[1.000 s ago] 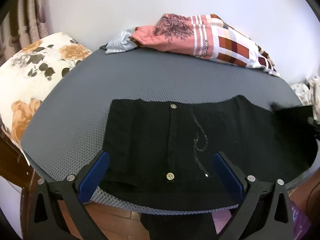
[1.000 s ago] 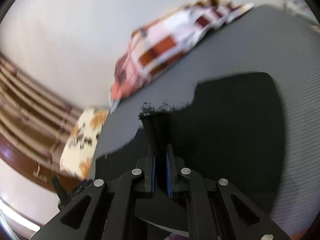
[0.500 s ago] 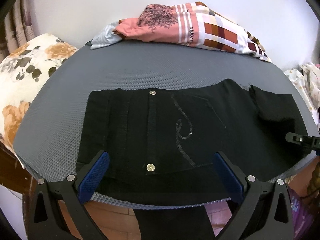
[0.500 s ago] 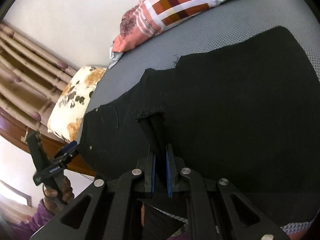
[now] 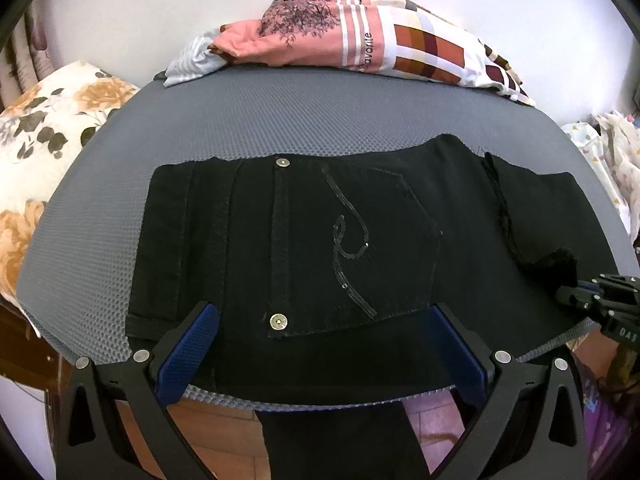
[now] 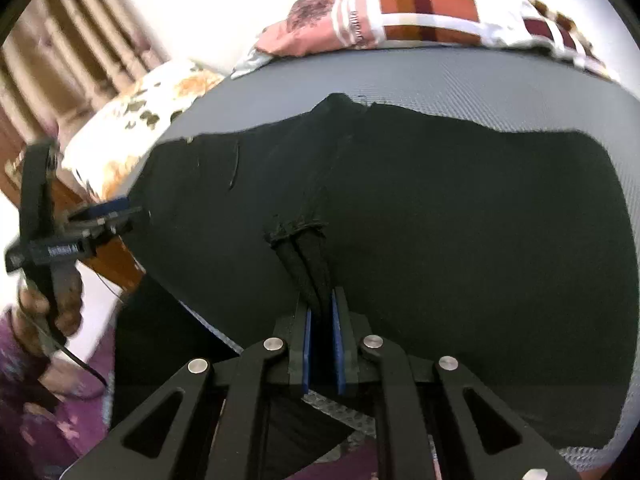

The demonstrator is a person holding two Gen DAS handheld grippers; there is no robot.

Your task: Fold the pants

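Observation:
Black pants (image 5: 320,240) lie flat across the grey mat (image 5: 280,120), back pocket with a sequin swirl facing up; a leg hangs over the front edge. My left gripper (image 5: 320,352) is open, its blue pads (image 5: 188,348) straddling the waist part near the front edge. My right gripper (image 6: 320,312) is shut on a bunched frayed hem of the pants (image 6: 304,248), low over the cloth. It also shows in the left wrist view (image 5: 600,300) at the right edge. The left gripper shows in the right wrist view (image 6: 80,232) at the left.
A pink and checked heap of clothes (image 5: 380,48) lies at the mat's far edge by the white wall. A floral cushion (image 5: 48,128) sits left of the mat. More light cloth (image 5: 608,152) lies at the right. Wooden floor shows below the front edge.
My right gripper has carried the hem leftward over the pants and lowered it onto the cloth. The left gripper has stayed open and shifted a little to the right.

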